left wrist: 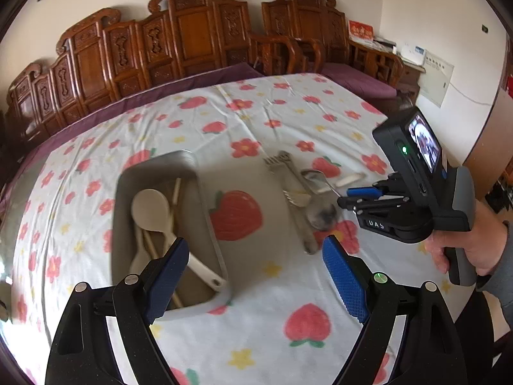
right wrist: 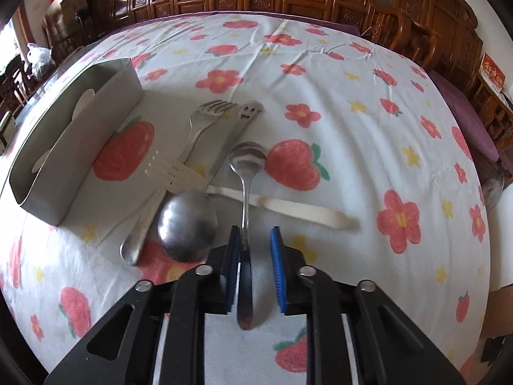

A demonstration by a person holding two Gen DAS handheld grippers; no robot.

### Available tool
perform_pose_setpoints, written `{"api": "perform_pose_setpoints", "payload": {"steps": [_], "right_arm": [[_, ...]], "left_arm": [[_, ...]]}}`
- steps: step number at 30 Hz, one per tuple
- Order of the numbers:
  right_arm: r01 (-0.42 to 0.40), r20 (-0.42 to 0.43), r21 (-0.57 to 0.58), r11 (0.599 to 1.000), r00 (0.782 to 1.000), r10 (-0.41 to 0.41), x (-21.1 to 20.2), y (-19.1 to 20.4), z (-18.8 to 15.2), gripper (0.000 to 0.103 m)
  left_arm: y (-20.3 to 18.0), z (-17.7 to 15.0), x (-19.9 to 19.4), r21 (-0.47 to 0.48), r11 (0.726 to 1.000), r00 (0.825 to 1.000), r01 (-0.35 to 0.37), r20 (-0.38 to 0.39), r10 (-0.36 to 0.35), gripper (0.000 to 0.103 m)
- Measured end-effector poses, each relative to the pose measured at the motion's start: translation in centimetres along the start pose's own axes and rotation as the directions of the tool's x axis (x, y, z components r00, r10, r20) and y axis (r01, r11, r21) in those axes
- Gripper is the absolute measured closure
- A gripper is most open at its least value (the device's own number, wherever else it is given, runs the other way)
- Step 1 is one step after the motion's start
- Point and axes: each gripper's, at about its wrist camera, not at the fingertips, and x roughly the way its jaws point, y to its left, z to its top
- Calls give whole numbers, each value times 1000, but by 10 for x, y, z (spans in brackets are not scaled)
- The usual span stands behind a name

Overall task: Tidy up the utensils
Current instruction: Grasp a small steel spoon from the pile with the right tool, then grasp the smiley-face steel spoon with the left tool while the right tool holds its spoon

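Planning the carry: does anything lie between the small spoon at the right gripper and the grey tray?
Yes. The large spoon, white fork and metal fork lie flat on the cloth between small spoon and tray; lifting should clear them.

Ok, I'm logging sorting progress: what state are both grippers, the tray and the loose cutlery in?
Left gripper: open, empty.
Right gripper: open, straddling the teaspoon handle.
Thin steel teaspoon: flat on the cloth.
Grey rectangular tray: holds a cream spoon and chopsticks.
Large steel spoon: loose on the cloth.
Cream plastic fork: loose, crossing other cutlery.
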Motion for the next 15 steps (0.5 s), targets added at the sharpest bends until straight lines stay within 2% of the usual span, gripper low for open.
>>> {"api": "perform_pose_setpoints", "payload": {"steps": [1, 4, 12, 15], "right_arm": [[2, -1, 3, 1000, 1000, -2, -1, -2, -2, 96], [-5, 0, 24, 1000, 1000, 5, -7, -12, -11, 97], [-43, 68, 80, 996, 997, 38, -39, -35, -41, 97], [-49, 75, 79, 996, 996, 43, -45, -39, -51, 97]], "left_arm": [[-7, 0, 3, 10, 1000, 1000, 3, -8, -3, 21], [-19, 4, 12, 21, 1000, 1000, 7, -27, -7, 21], [-40, 23, 42, 18, 1000, 997, 22, -74, -20, 21], [-46, 32, 55, 27, 1000, 996, 16, -89, -14, 26]]}}
